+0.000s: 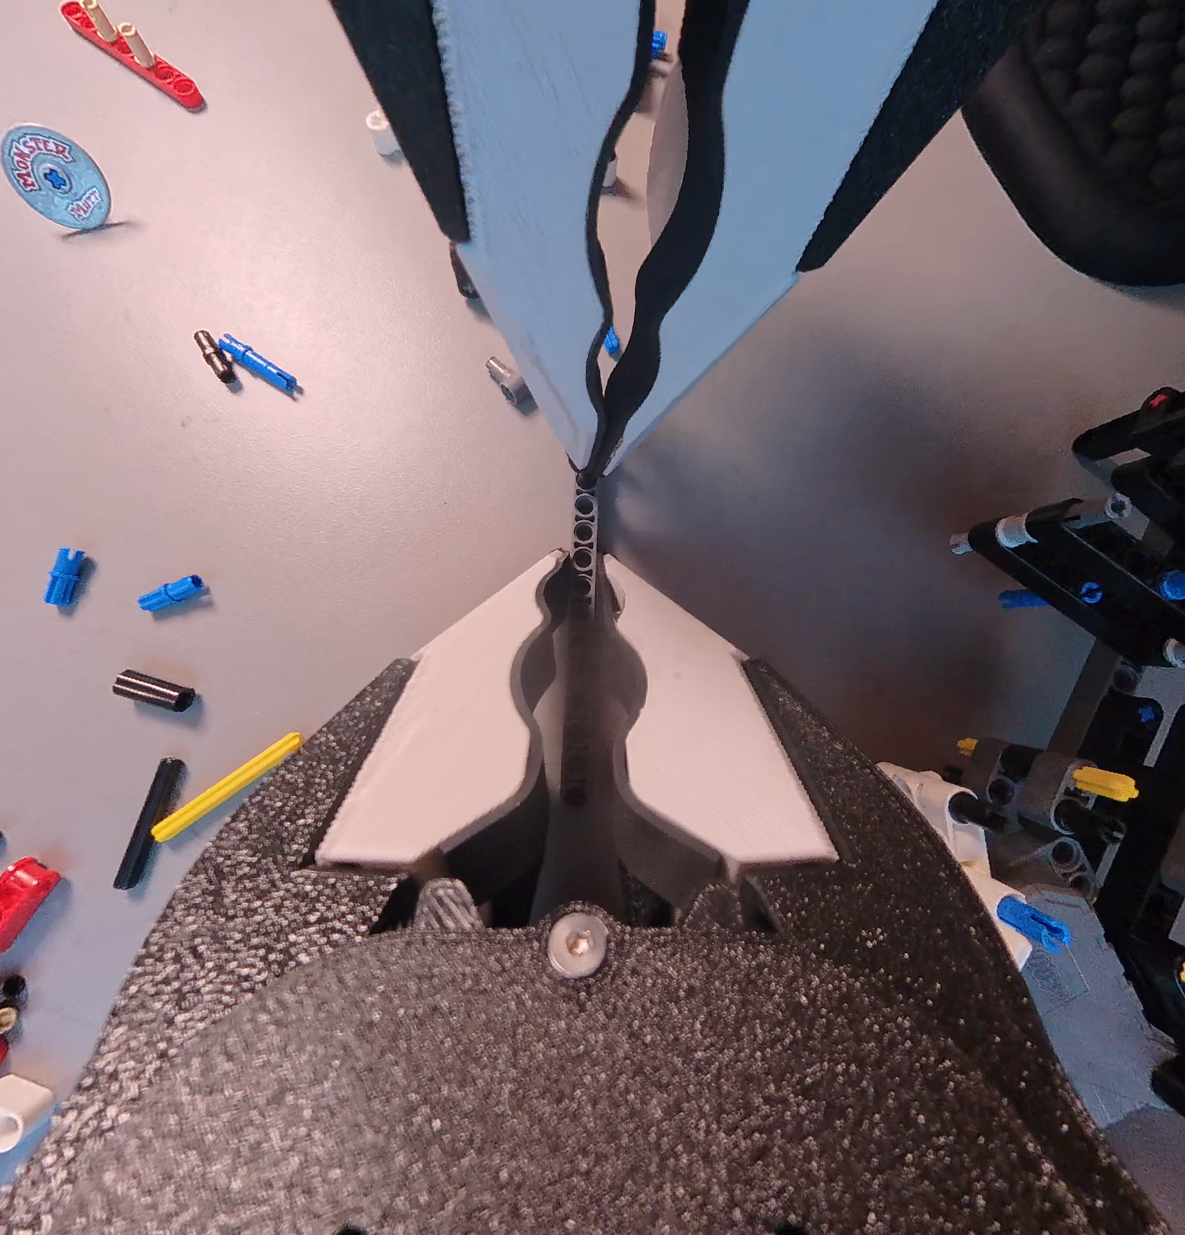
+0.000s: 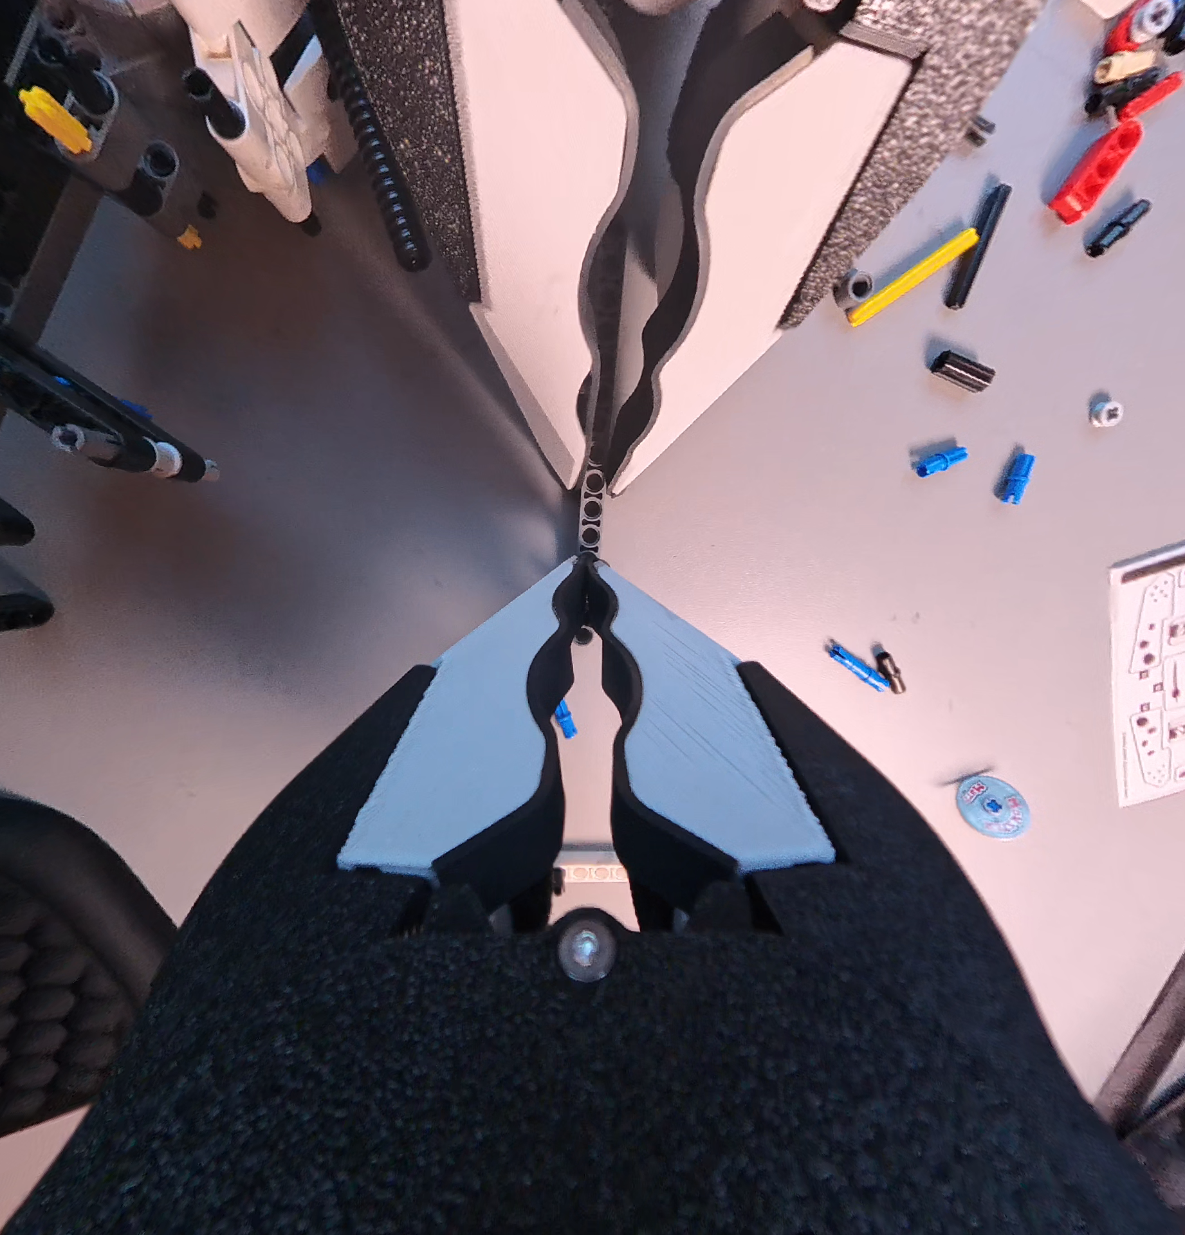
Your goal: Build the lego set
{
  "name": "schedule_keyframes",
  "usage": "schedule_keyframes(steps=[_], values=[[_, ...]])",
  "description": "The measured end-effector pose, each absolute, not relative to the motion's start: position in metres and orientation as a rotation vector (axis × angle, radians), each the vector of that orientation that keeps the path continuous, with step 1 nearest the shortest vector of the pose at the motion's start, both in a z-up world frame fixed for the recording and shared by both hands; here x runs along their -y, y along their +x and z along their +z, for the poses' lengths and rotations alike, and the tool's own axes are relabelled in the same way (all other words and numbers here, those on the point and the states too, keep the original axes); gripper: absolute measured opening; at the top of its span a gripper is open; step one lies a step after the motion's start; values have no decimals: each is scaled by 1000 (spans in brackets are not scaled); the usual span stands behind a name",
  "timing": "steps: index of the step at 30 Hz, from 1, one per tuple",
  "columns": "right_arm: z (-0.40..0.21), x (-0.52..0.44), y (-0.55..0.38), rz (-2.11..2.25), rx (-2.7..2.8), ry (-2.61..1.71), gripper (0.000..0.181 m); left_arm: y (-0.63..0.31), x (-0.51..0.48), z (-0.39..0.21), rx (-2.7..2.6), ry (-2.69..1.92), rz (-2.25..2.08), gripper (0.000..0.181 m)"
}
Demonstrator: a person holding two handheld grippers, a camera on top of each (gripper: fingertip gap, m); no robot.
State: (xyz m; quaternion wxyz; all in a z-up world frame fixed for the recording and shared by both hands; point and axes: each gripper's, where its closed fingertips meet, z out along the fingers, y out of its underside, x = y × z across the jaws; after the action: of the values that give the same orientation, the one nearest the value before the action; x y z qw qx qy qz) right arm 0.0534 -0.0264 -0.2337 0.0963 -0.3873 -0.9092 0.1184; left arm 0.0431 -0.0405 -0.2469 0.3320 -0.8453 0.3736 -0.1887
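Pale grey bench [image 1: 376, 468] w/ loose bits all over: blue pins [image 1: 172, 591], a yellow axle [image 1: 225, 785], a black axle [image 1: 149, 822], a red beam [image 1: 132, 53], a round printed disc [image 1: 55, 177]. We've got the left gripper [image 1: 586, 568] and right gripper [image 2: 586, 568] tip to tip, both jaws clamped on opposite ends of one thin dark beam [image 1: 584, 528] (held above the bench). Half-built black chassis [image 1: 1111, 601] sits off to the side, sticker sheet [image 2: 1161, 668] near the disc.

Right claw [image 2: 588, 567] and left claw [image 2: 593, 482] pinch opposite ends of a grey beam [image 2: 592, 518].
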Motion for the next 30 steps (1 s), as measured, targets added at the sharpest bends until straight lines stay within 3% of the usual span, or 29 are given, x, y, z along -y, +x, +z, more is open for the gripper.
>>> schedule_keyframes(steps=[6, 10, 18, 23, 28, 30], values=[[-232, 25, 52, 507, 2499, -1248, 0, 43, 40, -247, -968, -2202, -501, 7], [-231, 25, 49, 570, 2419, -1289, 12, 43, 40, -247, -967, -2196, -490, 7], [-239, 27, 48, 612, 2445, -1301, 4, 43, 41, -247, -968, -2185, -468, 7], [-239, 28, 49, 612, 2445, -1292, 4, 22, 54, -246, -1011, -2215, -374, 30], [-237, 28, 48, 697, 2383, -1308, 5, 1, 71, -247, -922, -2236, -426, 25], [-225, 28, 46, 812, 2315, -1336, 18, 0, 71, -247, -894, -2225, -424, 21]])
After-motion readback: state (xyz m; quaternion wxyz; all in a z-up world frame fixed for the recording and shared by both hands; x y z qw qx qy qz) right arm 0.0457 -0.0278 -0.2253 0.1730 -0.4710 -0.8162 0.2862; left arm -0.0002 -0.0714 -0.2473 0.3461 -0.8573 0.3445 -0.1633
